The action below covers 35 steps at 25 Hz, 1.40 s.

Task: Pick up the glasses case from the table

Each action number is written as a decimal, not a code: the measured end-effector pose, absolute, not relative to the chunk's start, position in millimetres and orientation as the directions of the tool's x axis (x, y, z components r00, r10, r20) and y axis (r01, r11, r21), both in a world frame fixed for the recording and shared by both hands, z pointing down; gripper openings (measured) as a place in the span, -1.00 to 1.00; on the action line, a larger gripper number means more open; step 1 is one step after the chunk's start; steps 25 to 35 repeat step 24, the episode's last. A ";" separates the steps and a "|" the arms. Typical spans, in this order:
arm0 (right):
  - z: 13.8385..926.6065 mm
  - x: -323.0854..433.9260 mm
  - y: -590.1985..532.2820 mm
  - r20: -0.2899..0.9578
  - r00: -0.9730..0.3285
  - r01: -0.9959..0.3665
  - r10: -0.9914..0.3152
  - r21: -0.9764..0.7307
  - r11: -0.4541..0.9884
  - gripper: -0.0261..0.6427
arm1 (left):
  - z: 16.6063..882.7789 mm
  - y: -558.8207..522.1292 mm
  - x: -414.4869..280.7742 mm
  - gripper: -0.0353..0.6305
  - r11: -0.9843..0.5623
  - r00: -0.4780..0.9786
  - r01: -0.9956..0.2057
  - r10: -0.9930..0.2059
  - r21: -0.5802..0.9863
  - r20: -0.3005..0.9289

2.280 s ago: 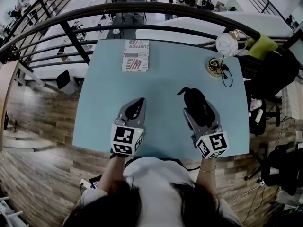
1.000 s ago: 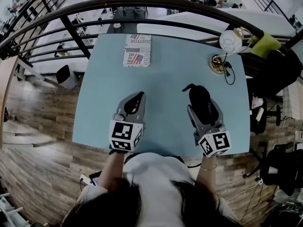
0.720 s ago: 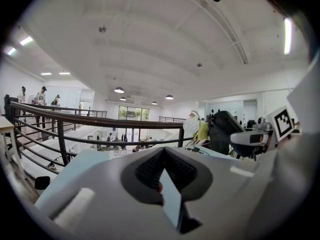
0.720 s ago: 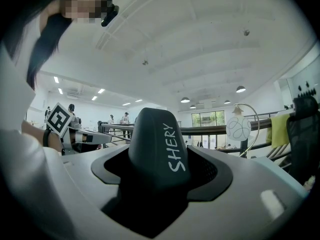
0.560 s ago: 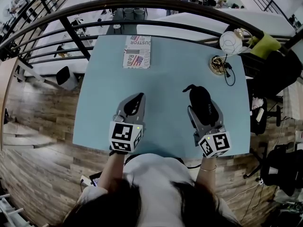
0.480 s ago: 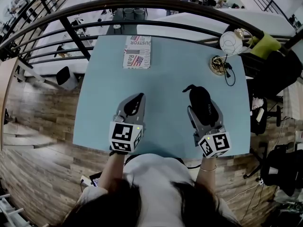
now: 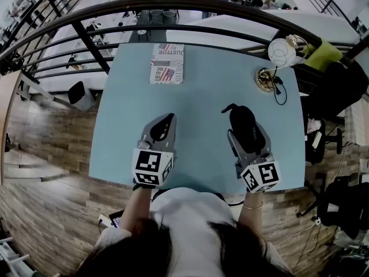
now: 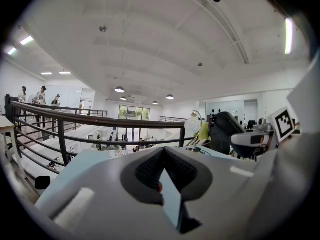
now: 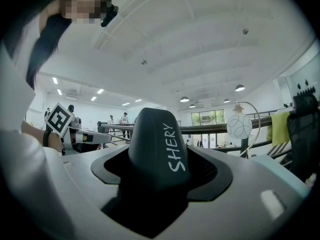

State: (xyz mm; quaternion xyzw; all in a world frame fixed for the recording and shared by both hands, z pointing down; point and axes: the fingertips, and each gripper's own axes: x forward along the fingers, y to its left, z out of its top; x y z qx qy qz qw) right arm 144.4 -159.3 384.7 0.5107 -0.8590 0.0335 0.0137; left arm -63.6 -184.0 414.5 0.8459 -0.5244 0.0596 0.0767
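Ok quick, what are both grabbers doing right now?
Left gripper: shut, nothing in it.
Right gripper: shut on the glasses case.

Black glasses case (image 7: 243,126); light-blue table (image 7: 199,97)

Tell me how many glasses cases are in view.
1. The black glasses case is clamped in the right tool, over the right half of the blue table. The left tool is shut on nothing. None seems hidden.
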 end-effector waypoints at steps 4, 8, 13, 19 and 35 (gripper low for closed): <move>389.9 147.4 -158.7 0.055 -0.477 -0.879 -0.877 -0.049 0.475 0.08 | 415.7 -184.0 -62.3 -0.73 -0.440 0.445 -0.895 -0.877 0.068 0.181; 390.6 146.7 -159.3 0.057 -0.473 -0.881 -0.879 -0.050 0.470 0.08 | 418.0 -185.3 -63.9 -0.73 -0.443 0.448 -0.894 -0.874 0.069 0.188; 392.2 147.0 -159.5 0.065 -0.471 -0.882 -0.880 -0.048 0.469 0.08 | 419.4 -186.8 -62.8 -0.73 -0.447 0.452 -0.892 -0.872 0.072 0.189; 391.7 149.1 -158.5 0.066 -0.467 -0.884 -0.882 -0.051 0.465 0.08 | 420.5 -185.2 -60.0 -0.73 -0.450 0.456 -0.890 -0.869 0.073 0.193; 390.7 144.7 -161.1 0.071 -0.467 -0.884 -0.881 -0.046 0.465 0.08 | 422.5 -187.6 -63.2 -0.73 -0.447 0.452 -0.892 -0.870 0.075 0.194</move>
